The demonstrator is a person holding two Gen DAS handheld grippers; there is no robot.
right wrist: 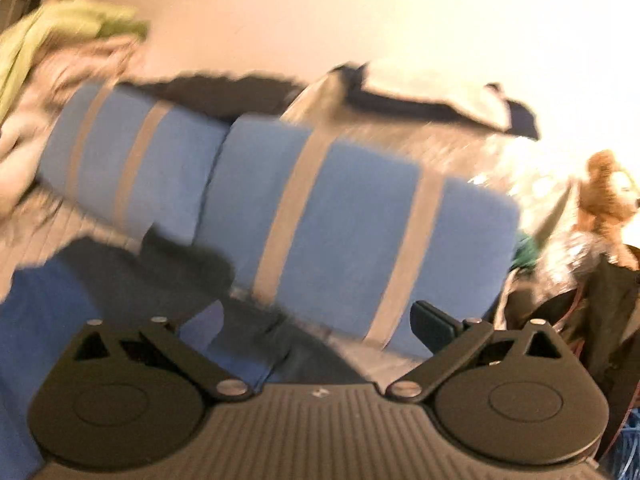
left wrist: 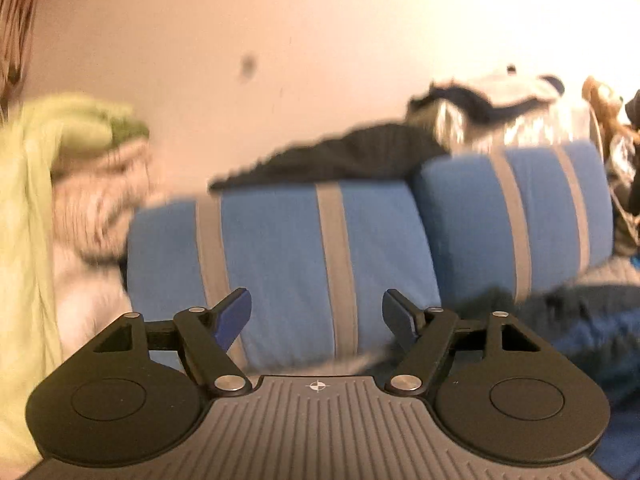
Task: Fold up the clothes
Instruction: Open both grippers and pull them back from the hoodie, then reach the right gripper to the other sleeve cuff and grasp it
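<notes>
Both grippers empty, raised over the bed, facing the wall. Left gripper fingers spread wide, nothing between them; right gripper wider still, also holding nothing. Both views motion-blurred, right one worse.

Task's clothes: blue garment lies low left in the right view, a dark garment on top of it; same heap shows at lower right of the left view. Looks like the reach-in step, nothing gripped yet.

To do it well, my guess: come down on one edge or corner of a single layer, pinch only that layer, both grippers on the same garment, spread flat before folding. Soft limp fabric, will bunch and drag.

Centre of both views: two plump blue pillows with grey stripes, cotton-looking, rounded. A black cloth draped over their tops. Upper left: lime-green fabric, crumpled. Right edge: brown plush toy, fuzzy, beside crinkly shiny plastic.
</notes>
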